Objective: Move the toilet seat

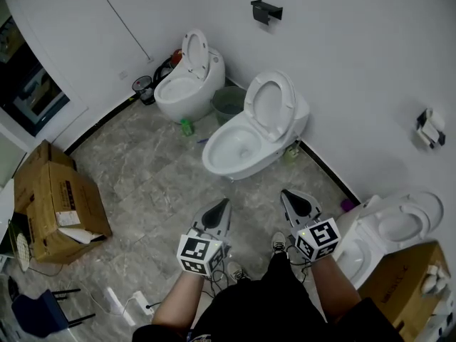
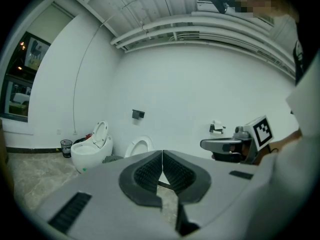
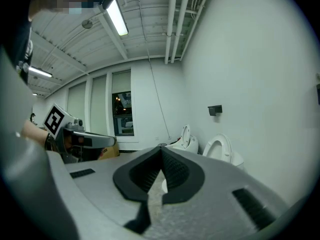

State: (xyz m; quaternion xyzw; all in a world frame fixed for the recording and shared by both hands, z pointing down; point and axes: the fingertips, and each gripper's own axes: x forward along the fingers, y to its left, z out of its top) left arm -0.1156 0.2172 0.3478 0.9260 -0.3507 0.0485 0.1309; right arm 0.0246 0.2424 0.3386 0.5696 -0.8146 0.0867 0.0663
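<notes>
**Item: washroom floor, 3 toilets, 2 hand-held claws**

- Left claw [image 1: 224, 204]: jaws pressed together, tips meeting, nothing btwn them. Held low over the floor [image 1: 157, 184], pointing twd the middle toilet, well apart from it.
- Right claw [image 1: 286, 194]: jaws pressed together, nothing btwn them. Just beside the left one, same heading, also clear of the toilet.
- Middle toilet [image 1: 239, 148]: white, against the wall, straight ahead of both claws. Bowl open.
- Toilet seat [image 1: 271, 105]: raised, standing upright at the back of the middle toilet's bowl, ring opening facing the room. Neither claw touches it.
- Far toilet [image 1: 187, 84]: white, rounded, in the corner; its seat/lid is also up.
- Near toilet [image 1: 377, 234]: white, at right edge beside the person's right arm; partly cut off by a cardboard box [image 1: 406, 287].
- Green bin [image 1: 228, 104]: on floor btwn far and middle toilets.
- Small green bottle [image 1: 186, 127]: on floor in front of far toilet.
- Dark cup-shaped bin [image 1: 142, 87]: by the corner, left of far toilet.
- Black bracket [image 1: 266, 10]: on wall above middle toilet.
- Paper holder [image 1: 429, 128]: on wall at right.
- Open carton [image 1: 57, 205]: on floor at left, flaps loose.
- Power strip [image 1: 121, 306]: white, w/ cable, on floor at lower left.
</notes>
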